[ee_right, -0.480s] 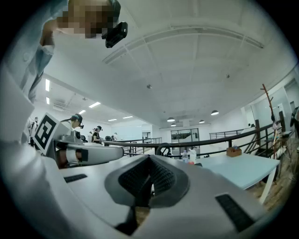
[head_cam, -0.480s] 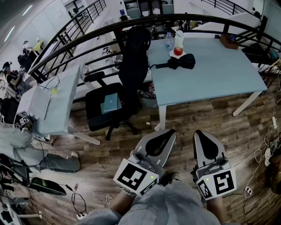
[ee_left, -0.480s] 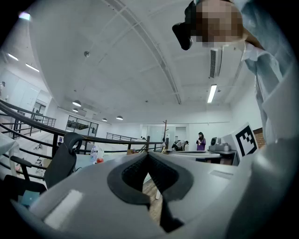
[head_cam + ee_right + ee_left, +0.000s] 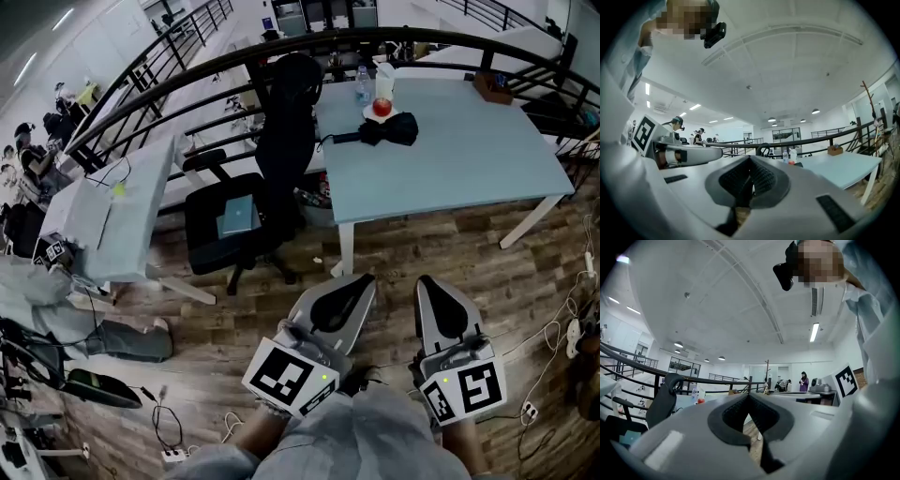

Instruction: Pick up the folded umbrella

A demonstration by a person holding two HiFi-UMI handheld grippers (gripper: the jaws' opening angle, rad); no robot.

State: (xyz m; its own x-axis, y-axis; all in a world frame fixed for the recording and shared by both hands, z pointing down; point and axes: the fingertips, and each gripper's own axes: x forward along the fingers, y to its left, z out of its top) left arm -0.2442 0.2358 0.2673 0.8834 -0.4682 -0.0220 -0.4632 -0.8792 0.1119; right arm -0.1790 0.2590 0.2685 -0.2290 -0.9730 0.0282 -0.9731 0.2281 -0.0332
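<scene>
The folded black umbrella [image 4: 386, 130] lies on the light blue table [image 4: 469, 159] near its far left corner, its handle pointing left. Both grippers are held low and close to my body over the wooden floor, well short of the table and level. The left gripper [image 4: 364, 279] has its jaws together with nothing between them; its own view shows the tips meeting [image 4: 748, 395]. The right gripper [image 4: 425, 280] is likewise shut and empty, tips touching [image 4: 750, 158]. The umbrella is too small to make out in either gripper view.
Behind the umbrella stand a red apple [image 4: 381, 108], a water bottle [image 4: 362, 86] and a white carton [image 4: 383, 81]. A black office chair [image 4: 272, 159] stands left of the table. A curved black railing [image 4: 187, 84] runs behind it. Cables lie on the floor [image 4: 553, 347].
</scene>
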